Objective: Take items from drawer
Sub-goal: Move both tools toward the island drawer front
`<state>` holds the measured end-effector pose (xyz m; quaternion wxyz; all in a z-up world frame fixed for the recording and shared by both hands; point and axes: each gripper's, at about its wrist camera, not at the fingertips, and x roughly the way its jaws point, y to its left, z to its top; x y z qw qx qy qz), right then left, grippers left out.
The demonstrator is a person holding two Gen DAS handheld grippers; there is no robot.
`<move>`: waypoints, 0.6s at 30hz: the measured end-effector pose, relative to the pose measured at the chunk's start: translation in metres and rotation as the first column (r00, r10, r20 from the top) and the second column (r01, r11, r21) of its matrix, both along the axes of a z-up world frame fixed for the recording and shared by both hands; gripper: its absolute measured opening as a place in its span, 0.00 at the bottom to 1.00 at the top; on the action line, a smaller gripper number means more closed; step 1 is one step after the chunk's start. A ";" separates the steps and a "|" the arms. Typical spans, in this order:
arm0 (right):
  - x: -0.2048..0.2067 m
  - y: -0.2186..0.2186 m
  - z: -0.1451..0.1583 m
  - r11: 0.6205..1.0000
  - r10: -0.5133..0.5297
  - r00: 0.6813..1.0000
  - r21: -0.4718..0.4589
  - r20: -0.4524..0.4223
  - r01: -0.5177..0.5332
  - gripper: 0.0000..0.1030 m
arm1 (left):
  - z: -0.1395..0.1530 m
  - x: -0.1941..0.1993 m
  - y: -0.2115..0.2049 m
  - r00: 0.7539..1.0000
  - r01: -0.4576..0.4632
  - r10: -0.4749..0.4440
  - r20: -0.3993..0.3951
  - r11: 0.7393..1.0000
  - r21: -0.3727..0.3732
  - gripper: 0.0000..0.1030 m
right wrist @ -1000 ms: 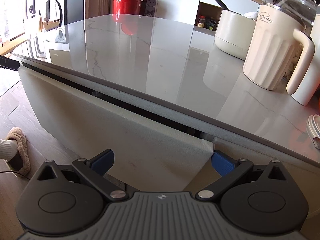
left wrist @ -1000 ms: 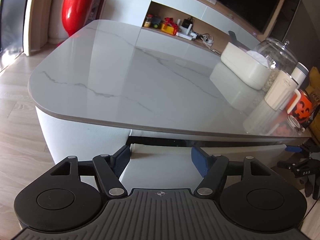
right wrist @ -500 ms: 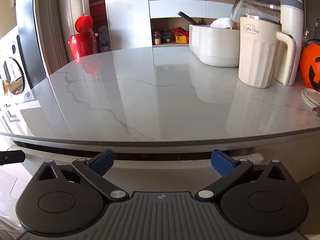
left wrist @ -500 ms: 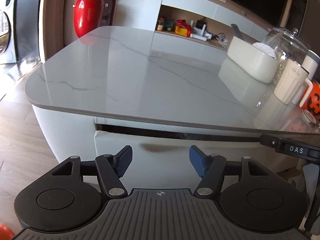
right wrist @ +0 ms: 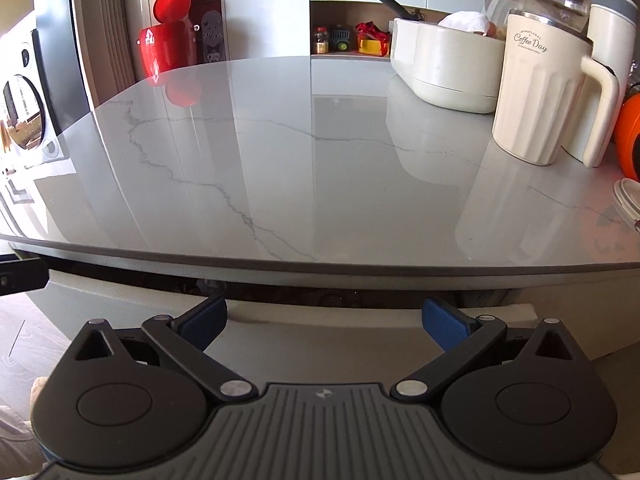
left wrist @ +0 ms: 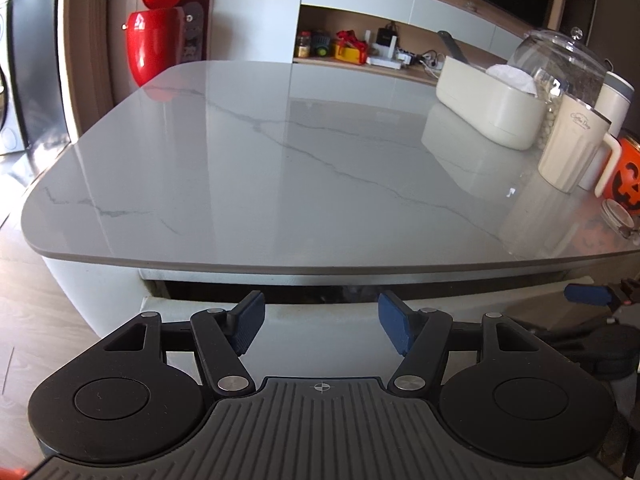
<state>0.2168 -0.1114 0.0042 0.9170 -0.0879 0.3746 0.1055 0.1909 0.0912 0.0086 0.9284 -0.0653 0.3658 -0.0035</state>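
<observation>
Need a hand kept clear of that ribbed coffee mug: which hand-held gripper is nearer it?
Right. The right hand-held gripper faces the drawer front below and left of the mug; the left hand-held gripper is further left.

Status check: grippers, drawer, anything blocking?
Left gripper open, empty. Right gripper open, empty. Drawer under the tabletop open a crack, contents hidden. Nothing in the way.

Pale off-white drawer front under the counter edge

The wide, flat-fronted off-white drawer (left wrist: 320, 320) sits just below the grey marble-look counter (left wrist: 280, 168), pulled out slightly so a dark gap shows above its top edge; its contents are hidden in both views.
</observation>
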 end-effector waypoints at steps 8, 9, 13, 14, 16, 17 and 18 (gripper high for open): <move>-0.026 -0.007 -0.048 0.992 0.060 0.975 0.125 -0.215 -0.033 1.00 | -0.008 0.013 -0.006 1.000 -0.015 0.015 0.001 0.999 0.045 0.63; -0.031 -0.005 -0.036 0.988 0.087 0.986 0.138 -0.144 -0.067 1.00 | -0.009 0.014 -0.007 1.000 -0.018 0.018 0.003 0.999 0.047 0.63; -0.049 -0.002 0.002 0.985 0.069 0.987 0.148 0.144 -0.091 1.00 | -0.010 0.016 -0.013 1.000 -0.016 0.016 0.006 0.998 0.060 0.73; -0.047 0.000 0.007 0.988 0.048 0.983 0.137 0.179 -0.073 1.00 | -0.011 0.016 -0.016 1.000 -0.010 0.010 0.003 0.997 0.075 0.75; -0.036 0.002 0.010 0.992 0.007 0.983 0.119 0.181 -0.029 1.00 | -0.013 0.017 -0.023 1.000 0.003 -0.002 -0.013 0.993 0.120 0.75; -0.028 0.002 0.009 0.993 -0.015 0.987 0.121 0.160 -0.005 1.00 | -0.012 0.017 -0.024 1.000 0.001 0.002 -0.018 0.992 0.125 0.75; -0.020 0.001 0.009 0.991 -0.034 0.990 0.131 0.138 0.016 1.00 | -0.012 0.017 -0.023 1.000 -0.006 0.008 -0.023 0.994 0.113 0.75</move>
